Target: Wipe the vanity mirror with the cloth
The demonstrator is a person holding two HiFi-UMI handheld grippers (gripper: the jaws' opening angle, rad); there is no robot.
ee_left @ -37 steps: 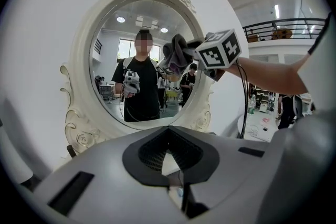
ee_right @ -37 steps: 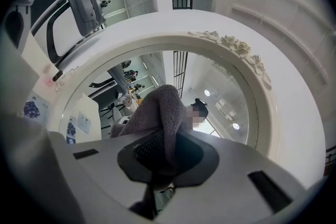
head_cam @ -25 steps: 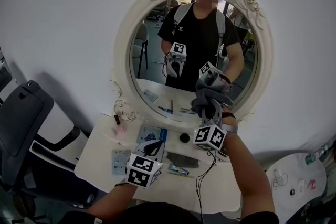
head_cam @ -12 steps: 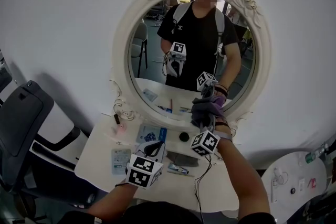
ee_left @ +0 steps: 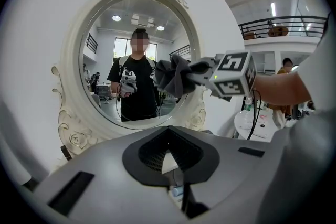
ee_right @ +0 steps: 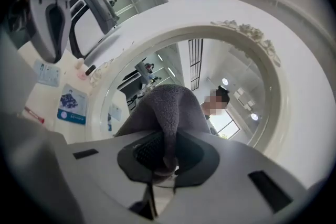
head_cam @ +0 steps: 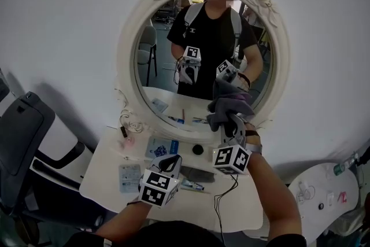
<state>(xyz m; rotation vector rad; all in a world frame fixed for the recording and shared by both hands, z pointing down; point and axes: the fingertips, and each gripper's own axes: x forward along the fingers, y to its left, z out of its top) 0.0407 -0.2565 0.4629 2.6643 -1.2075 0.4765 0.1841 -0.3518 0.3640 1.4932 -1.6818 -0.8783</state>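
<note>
The oval vanity mirror (head_cam: pixel 167 37) in its ornate white frame (head_cam: pixel 128 26) hangs on the wall above the table. My right gripper (head_cam: pixel 232 122) is shut on a grey cloth (head_cam: pixel 227 104), which is bunched against the lower right of the glass. In the right gripper view the cloth (ee_right: pixel 169 105) fills the jaws of my right gripper (ee_right: pixel 167 157) close to the frame. My left gripper (head_cam: pixel 169 163) hovers low over the table, shut and holding nothing. The left gripper view shows the mirror (ee_left: pixel 105 55), the cloth (ee_left: pixel 172 76) and my left gripper (ee_left: pixel 170 168).
The white vanity table (head_cam: pixel 101 173) carries leaflets (head_cam: pixel 162 147), a small tube (head_cam: pixel 191 185) and a black round object (head_cam: pixel 198 149). A cable (head_cam: pixel 222 199) hangs from the right gripper. A dark chair (head_cam: pixel 23 130) stands at the left, and a round side table (head_cam: pixel 324 199) at the right.
The right gripper dragged the cloth down to the mirror's lower rim, then back up a little along the right side of the glass. The left gripper stayed in place.
</note>
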